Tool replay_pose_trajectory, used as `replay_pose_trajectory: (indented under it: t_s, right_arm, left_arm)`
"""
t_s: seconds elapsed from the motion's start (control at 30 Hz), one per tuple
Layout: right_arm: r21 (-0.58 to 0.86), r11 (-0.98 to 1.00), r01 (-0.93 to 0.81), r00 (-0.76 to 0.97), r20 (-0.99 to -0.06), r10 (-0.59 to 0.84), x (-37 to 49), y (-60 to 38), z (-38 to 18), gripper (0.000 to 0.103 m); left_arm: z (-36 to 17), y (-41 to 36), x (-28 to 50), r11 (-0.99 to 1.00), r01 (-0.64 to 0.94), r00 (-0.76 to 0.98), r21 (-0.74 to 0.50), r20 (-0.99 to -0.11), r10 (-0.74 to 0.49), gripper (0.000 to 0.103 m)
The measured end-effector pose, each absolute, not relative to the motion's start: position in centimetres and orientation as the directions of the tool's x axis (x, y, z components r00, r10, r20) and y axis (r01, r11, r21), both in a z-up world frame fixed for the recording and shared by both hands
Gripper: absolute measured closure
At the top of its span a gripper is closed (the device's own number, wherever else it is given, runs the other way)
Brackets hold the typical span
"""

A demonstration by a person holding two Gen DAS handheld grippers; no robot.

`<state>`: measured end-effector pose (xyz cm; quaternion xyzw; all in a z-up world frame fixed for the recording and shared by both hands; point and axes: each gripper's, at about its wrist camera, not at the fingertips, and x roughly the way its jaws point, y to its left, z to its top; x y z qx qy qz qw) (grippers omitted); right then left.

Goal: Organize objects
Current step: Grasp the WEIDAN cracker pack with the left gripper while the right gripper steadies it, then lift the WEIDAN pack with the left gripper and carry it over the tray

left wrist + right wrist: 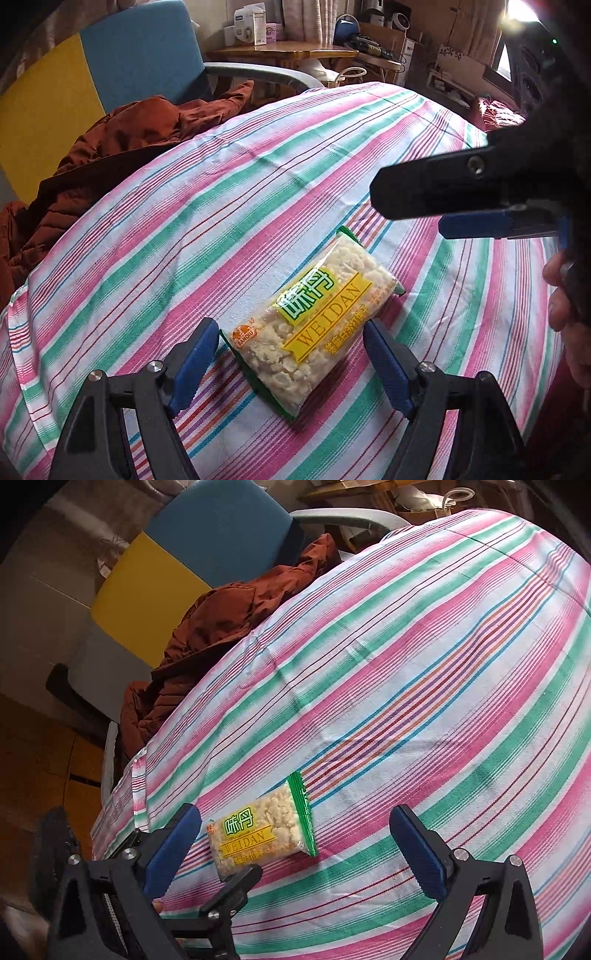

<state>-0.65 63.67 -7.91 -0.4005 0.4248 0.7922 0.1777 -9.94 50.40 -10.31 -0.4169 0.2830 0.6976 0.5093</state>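
The left gripper (290,363) is spread wide, w/ one blue pad on each side of the snack bag (316,321). The pads are not touching it yet. The bag lies flat on the striped cloth (221,206), near the near edge, a bit left of the middle in the right wrist view. It is clear plastic w/ pale crumbly bits inside, a yellow label and green ends.

My guess: this is the grab step. The bag is lined up but not held. Next the left gripper needs to go down a little more & squeeze across the short width of the bag. The bag is soft and slippery, so a gentle squeeze is best or the bits inside may crush.

The right gripper (295,845) is also let go, wide apart, holding nothing. It hangs just right of the bag, near the left one. The two tools are close, so they could bump.

Other stuff: a brown jacket (122,147) is bunched up at the far left edge of the cloth, well apart from the bag. A blue & yellow chair (110,74) stands behind it. A wood table (280,51) w/ boxes is far back. Nothing sits between the pads and the bag.
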Motion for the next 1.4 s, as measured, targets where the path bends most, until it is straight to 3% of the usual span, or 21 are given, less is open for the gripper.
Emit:
replay_pose_trajectory:
  t_s: [0.23,0.53,0.63,0.67,0.77,0.83,1.0,1.03,1.1,1.4]
  right_arm:
    - [0.553,-0.571,-0.606,-0.632,-0.771,-0.076,-1.2,63.7,-8.3,0.001]
    - [0.476,-0.647,-0.596,-0.554,-0.827,-0.098,-2.4,62.7,-9.3,0.007]
    - [0.415,-0.718,-0.558,-0.483,-0.866,-0.125,-3.5,61.3,-10.0,0.025]
    - [0.384,-0.745,-0.546,-0.470,-0.876,-0.107,-3.7,60.8,-9.8,0.025]
    - [0.427,-0.745,-0.513,-0.475,-0.864,-0.168,-3.9,60.3,-9.9,0.051]
    - [0.401,-0.763,-0.507,-0.462,-0.874,-0.153,-3.9,60.1,-10.0,0.055]
    - [0.402,-0.764,-0.505,-0.461,-0.874,-0.156,-3.9,60.2,-9.9,0.055]
    - [0.399,-0.767,-0.503,-0.459,-0.875,-0.155,-3.9,60.2,-9.9,0.055]
    - [0.391,-0.776,-0.495,-0.455,-0.877,-0.152,-4.0,60.0,-9.7,0.055]
    - [0.428,-0.793,-0.434,-0.463,-0.861,-0.211,-4.3,59.3,-9.4,0.060]
  left_arm:
    - [-11.0,49.0,-9.1,-0.355,-0.935,-0.181,-0.016,-0.838,0.515,0.046]
    - [-10.4,46.2,-5.9,-0.356,-0.933,-0.167,-0.042,-0.828,0.535,0.048]
    - [-10.2,45.8,-5.8,-0.379,-0.924,-0.168,-0.054,-0.832,0.529,0.046]
    - [-10.2,45.8,-5.7,-0.378,-0.925,-0.168,-0.051,-0.835,0.525,0.043]
    - [-10.2,46.2,-5.5,-0.358,-0.934,-0.183,-0.012,-0.843,0.506,0.039]
    - [-10.3,46.3,-5.7,-0.362,-0.932,-0.180,-0.019,-0.843,0.506,0.037]
    - [-10.5,46.3,-6.1,-0.370,-0.929,-0.186,-0.020,-0.838,0.512,0.036]
    - [-10.5,46.3,-6.1,-0.376,-0.926,-0.190,-0.020,-0.837,0.513,0.037]
    - [-10.3,46.2,-6.1,-0.391,-0.920,-0.200,-0.024,-0.830,0.521,0.049]
    - [-9.3,44.2,-5.4,-0.455,-0.890,-0.262,-0.004,-0.814,0.519,0.053]
